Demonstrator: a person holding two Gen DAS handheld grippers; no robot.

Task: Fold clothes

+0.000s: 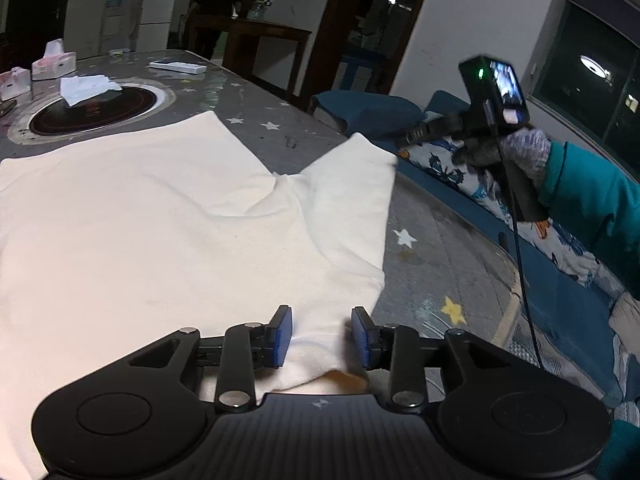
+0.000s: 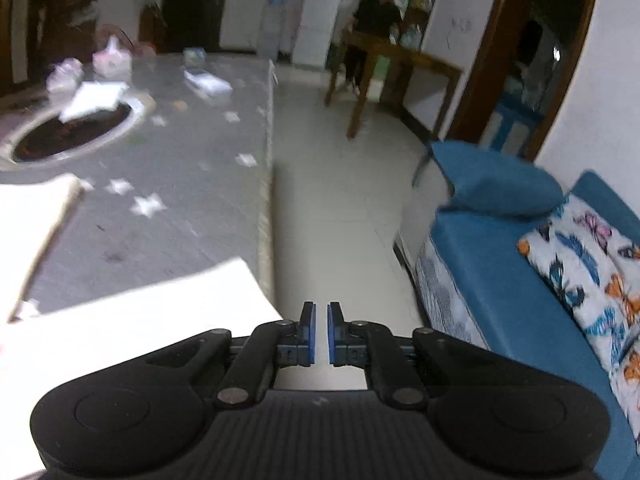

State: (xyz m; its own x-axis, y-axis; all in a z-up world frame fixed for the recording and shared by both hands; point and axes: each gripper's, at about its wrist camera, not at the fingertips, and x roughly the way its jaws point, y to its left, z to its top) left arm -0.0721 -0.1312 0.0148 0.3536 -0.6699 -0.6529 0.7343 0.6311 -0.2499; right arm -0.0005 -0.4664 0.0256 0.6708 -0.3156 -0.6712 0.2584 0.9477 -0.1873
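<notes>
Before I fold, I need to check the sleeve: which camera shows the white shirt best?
The left wrist view: the white shirt lies spread across the table, sleeve included. The right wrist view catches only blurred edges of it at lower left.

We've got the shirt point(image 1: 160, 216) on the table point(image 1: 280, 128), cooktop point(image 1: 94, 110) behind it, sofa point(image 2: 500, 264) off right, left gripper point(image 1: 321, 336) at its near corner.
</notes>
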